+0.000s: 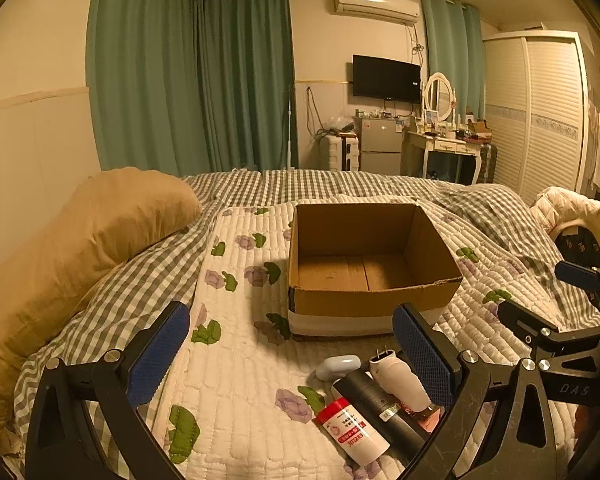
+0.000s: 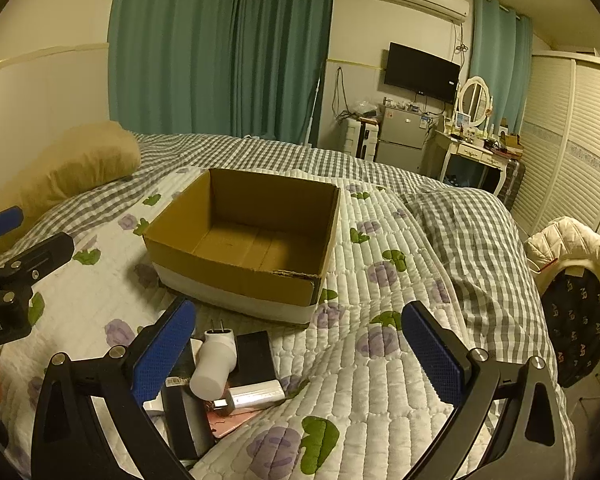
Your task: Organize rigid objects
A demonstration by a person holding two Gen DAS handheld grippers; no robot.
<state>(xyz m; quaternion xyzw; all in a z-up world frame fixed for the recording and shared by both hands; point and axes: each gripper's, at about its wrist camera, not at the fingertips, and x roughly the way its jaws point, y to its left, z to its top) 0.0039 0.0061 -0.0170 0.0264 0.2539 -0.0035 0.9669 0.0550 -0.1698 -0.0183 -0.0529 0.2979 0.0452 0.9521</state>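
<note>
Left gripper hovers over the quilt, jaws spread wide, holding nothing. Just right, near edge: a cluster awaiting sorting — earbud case, red-capped bottle, black cylinder, white plug adapter. Beyond, the empty cardboard box, likely the destination. Right gripper equally wide, empty, beside the pile.

At the lower left of the right wrist view, the left finger covers part of the black cylinder. A pink flat thing, perhaps a phone, lies mostly buried. Dresser clutter is too small to tell.
</note>
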